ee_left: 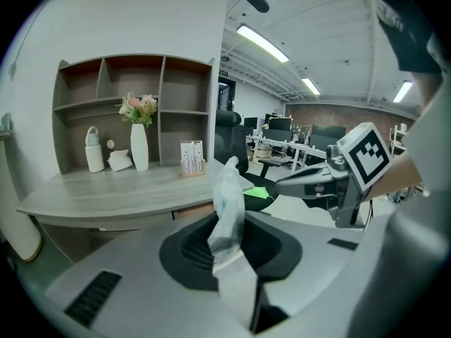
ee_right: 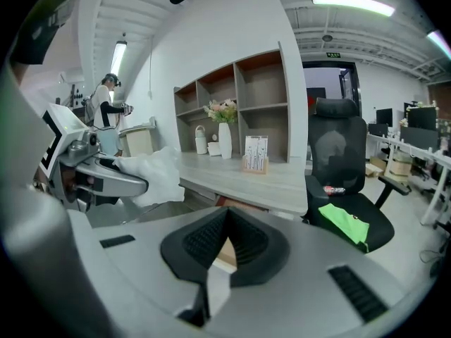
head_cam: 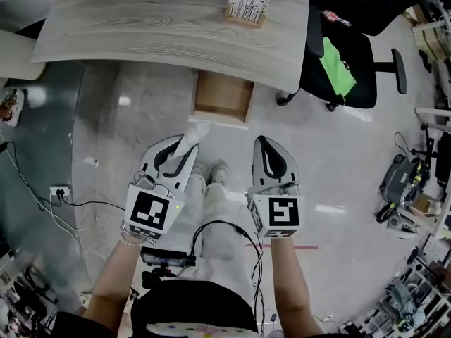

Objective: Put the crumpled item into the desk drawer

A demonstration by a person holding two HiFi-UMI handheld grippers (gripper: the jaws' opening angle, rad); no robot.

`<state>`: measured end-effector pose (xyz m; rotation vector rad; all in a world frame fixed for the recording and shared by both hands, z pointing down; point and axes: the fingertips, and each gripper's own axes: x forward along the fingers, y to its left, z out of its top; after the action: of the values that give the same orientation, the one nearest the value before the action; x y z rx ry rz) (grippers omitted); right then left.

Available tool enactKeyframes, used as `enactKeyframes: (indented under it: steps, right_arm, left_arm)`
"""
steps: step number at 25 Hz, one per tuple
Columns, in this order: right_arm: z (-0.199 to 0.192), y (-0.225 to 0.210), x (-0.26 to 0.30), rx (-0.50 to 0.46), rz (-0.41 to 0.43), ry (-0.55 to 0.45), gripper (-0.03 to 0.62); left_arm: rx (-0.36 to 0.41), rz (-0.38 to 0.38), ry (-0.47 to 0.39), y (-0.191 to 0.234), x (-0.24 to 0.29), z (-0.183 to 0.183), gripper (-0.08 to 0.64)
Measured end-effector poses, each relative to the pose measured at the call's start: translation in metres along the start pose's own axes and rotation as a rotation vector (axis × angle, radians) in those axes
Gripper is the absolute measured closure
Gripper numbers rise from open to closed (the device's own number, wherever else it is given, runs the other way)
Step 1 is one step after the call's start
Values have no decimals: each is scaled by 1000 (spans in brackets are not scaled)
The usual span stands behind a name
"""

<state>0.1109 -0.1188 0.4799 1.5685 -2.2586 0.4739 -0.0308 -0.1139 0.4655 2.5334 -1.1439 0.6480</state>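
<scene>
The crumpled white tissue [head_cam: 192,136] sticks up from between the jaws of my left gripper [head_cam: 182,152], which is shut on it. In the left gripper view the tissue [ee_left: 227,201] stands upright, pinched at its lower end. My right gripper [head_cam: 263,146] hangs beside it, shut with nothing in it. The right gripper view shows the left gripper [ee_right: 99,174] and the tissue [ee_right: 151,176] off to the left. The wooden desk drawer [head_cam: 224,96] stands pulled open under the grey desk [head_cam: 155,27], ahead of both grippers and apart from them.
A black office chair [head_cam: 345,69] with a green cloth on its seat stands right of the drawer. On the desk is a small holder [head_cam: 249,4]; a shelf unit with a white vase [ee_left: 139,146] is behind. Cables and a socket strip [head_cam: 60,192] lie on the floor at the left.
</scene>
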Motion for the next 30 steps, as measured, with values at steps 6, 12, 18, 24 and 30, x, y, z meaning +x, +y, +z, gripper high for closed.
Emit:
enactKeyframes:
  steps: [6,12,18,24,30]
  right_arm:
    - [-24,3,29,1,27,23,588]
    - [-43,-2,57,0,37,31,588]
    - [-68,-14,73,6,28,56,588]
    - [-85,-18,75,9,30,83,588]
    - [-87,-23,77,11,26,78,588]
  left_arm:
    - [-35,-21,19,10,47,-28,480]
    - [-15,-69,65,15,94,-60,480]
    - [-6,-99,134,18,136,-94,480]
    - [-27,-199,244,11,170,-126,479]
    - [-46,-260,338,9,197,-144,477]
